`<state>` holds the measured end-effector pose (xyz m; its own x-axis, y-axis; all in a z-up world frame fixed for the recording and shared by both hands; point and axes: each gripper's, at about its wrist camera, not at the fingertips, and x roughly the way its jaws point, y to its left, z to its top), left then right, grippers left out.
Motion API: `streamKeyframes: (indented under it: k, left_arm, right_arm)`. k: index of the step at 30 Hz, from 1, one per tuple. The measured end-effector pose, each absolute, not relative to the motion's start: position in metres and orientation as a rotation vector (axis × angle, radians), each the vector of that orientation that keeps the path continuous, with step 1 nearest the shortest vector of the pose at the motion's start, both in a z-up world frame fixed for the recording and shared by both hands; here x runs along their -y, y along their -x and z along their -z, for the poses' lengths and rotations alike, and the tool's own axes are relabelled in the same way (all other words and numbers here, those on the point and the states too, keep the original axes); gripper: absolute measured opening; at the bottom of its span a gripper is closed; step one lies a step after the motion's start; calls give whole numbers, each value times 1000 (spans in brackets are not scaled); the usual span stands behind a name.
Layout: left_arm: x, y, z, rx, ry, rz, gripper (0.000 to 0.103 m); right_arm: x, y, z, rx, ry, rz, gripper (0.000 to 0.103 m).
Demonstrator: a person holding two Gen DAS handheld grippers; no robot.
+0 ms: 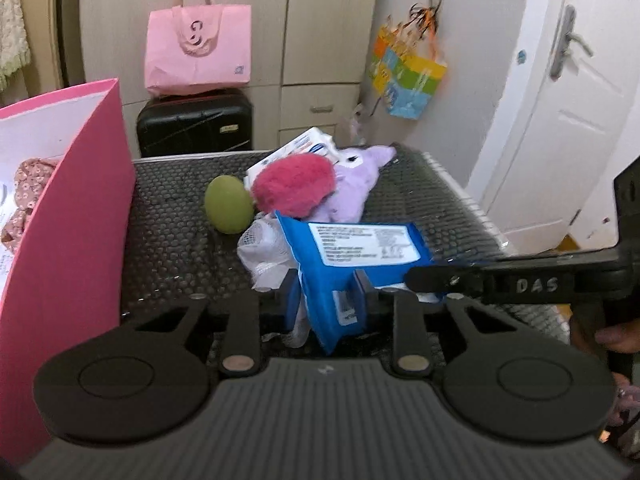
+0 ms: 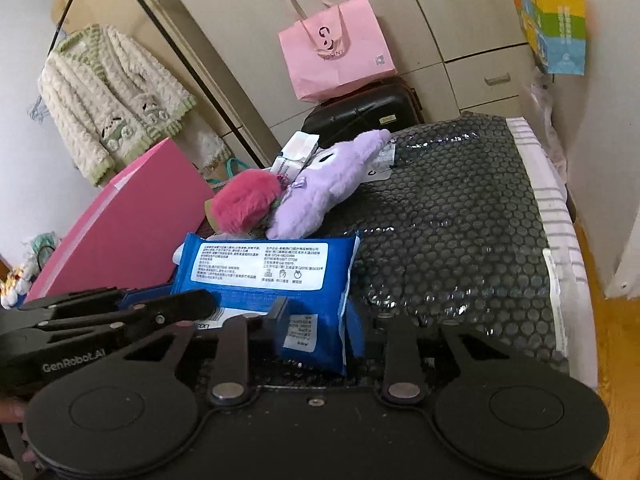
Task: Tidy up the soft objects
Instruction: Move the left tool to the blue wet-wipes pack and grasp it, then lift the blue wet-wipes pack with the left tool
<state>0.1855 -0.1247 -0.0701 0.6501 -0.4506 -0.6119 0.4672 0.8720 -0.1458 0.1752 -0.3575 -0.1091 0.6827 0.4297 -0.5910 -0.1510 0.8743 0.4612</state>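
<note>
1. We have the blue wipes pack (image 1: pixel 352 256) pinched by both grippers at its near edge, on the bubble-wrapped table (image 1: pixel 176 224).
2. The left gripper (image 1: pixel 326 296) and right gripper (image 2: pixel 320 324) should lift together, level.
3. Likely next, we carry it toward the pink box (image 1: pixel 76 208), keeping clear of the plush toys (image 1: pixel 320 188).

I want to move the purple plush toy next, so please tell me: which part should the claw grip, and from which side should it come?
Grip the purple plush toy at its pointed end, coming from the right over the bare bubble wrap. That end sticks out free, while its other side lies against the pink fluffy ball and the blue wipes pack, so probably less gets knocked.
</note>
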Motion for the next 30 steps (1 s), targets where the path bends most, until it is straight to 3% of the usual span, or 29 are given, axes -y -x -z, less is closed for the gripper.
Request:
streamKeyframes:
  k: [7,17,20,24,30]
  left_arm:
    - [120,-170,60,-655,-8,574,26]
    - [101,-153,57,-719,2,630,28]
    - [100,-151,54,-702,-18,626,31]
    - [99,-151,48,-684,-32,684,47]
    - [101,-162,58,-729,-29,720,52]
  right_arm:
    - [350,-148,83,-709,-345,-308,27]
    - [342,-112,78,-736,-366,-332,32]
    - [339,-109,78,-727,-387,-339,32]
    - [338,-105,67,-689,-388,-342,32]
    - [342,-115,76,-715,-381,-309,26]
